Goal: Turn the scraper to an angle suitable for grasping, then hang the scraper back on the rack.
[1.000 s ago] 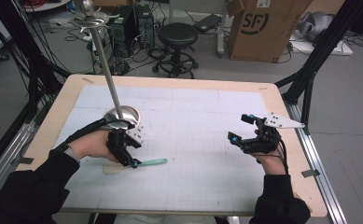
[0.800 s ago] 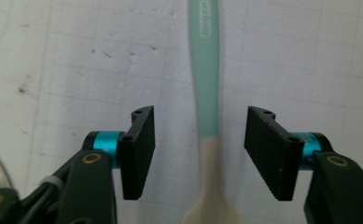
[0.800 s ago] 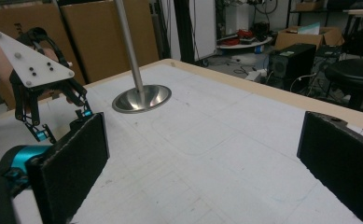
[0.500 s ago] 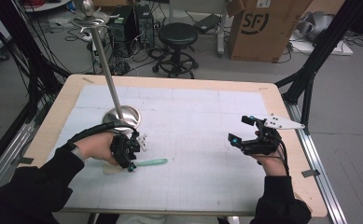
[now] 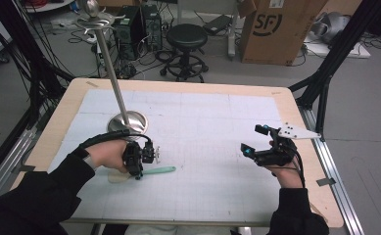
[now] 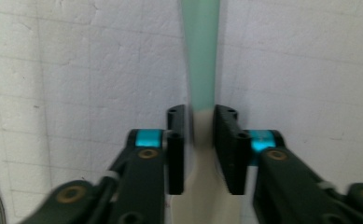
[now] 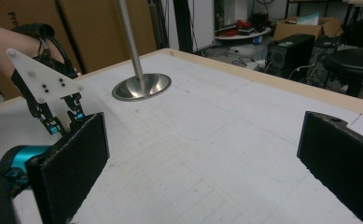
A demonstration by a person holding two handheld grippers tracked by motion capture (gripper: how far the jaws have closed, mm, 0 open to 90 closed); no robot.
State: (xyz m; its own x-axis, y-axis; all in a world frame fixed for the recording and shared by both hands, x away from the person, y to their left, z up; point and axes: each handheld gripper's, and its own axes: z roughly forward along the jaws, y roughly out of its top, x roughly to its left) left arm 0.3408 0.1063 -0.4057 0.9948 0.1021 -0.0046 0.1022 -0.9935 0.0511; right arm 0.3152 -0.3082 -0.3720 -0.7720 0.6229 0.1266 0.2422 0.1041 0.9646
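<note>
**Left gripper closing on a spatula handle**

Lower left of the high view: my left gripper [image 5: 140, 159] sits low on the white mat [image 5: 217, 127], its jaws narrowed around a spatula [image 5: 151, 171] where the pale blade meets the mint-green handle. In the left gripper view the handle [image 6: 200, 51] runs straight ahead between the jaws; whether they touch it I cannot tell. Lower right, my right gripper [image 5: 264, 149] hovers wide and empty, well apart. Farther back stands a steel pole stand [image 5: 127, 121].
</note>
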